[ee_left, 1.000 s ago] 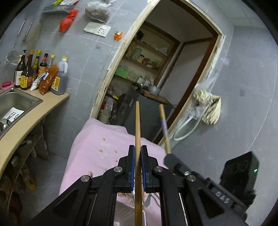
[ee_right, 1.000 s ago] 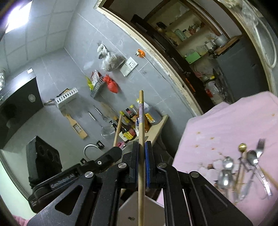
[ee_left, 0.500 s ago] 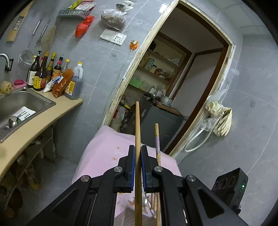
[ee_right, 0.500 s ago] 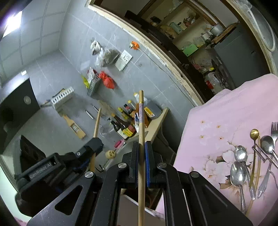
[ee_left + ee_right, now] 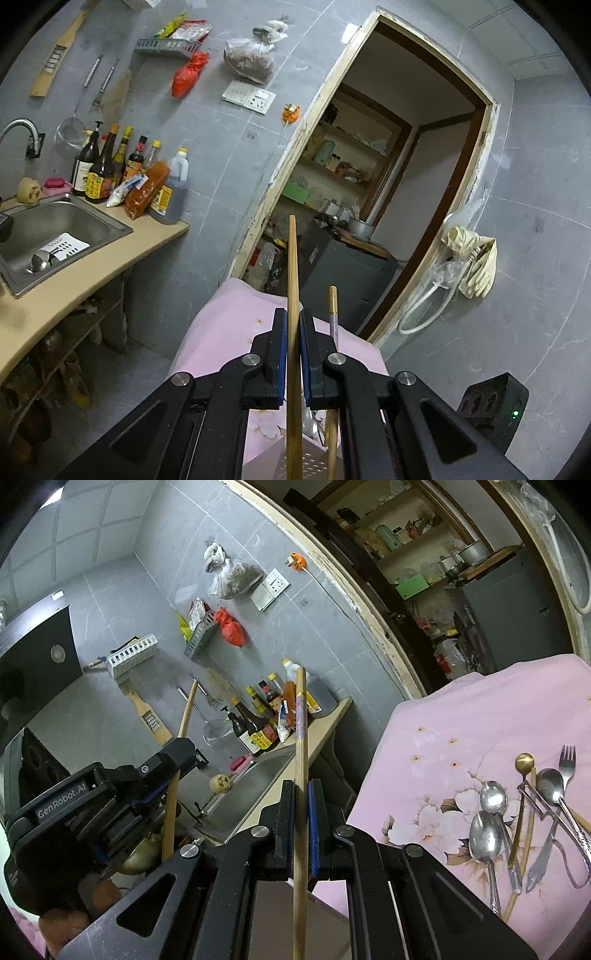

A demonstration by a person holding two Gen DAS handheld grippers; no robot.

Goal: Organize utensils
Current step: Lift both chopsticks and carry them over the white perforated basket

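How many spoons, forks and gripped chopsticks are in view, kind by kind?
Spoons: 4, three silver spoons and one gold spoon, on the pink cloth
Forks: 1, the fork beside them
Chopsticks: 2, a plain chopstick clamped in the left gripper, a banded chopstick in the right gripper
Total: 7

Pink floral tablecloth (image 5: 461, 738) on table, spoons (image 5: 487, 827), fork (image 5: 567, 757), chopstick (image 5: 526, 834) lying on it

Left gripper (image 5: 292, 332): jaws clamped on a chopstick (image 5: 292, 266); tilted slightly downward
Right gripper (image 5: 303, 801): jaws clamped on a second chopstick (image 5: 301, 720); beside the left
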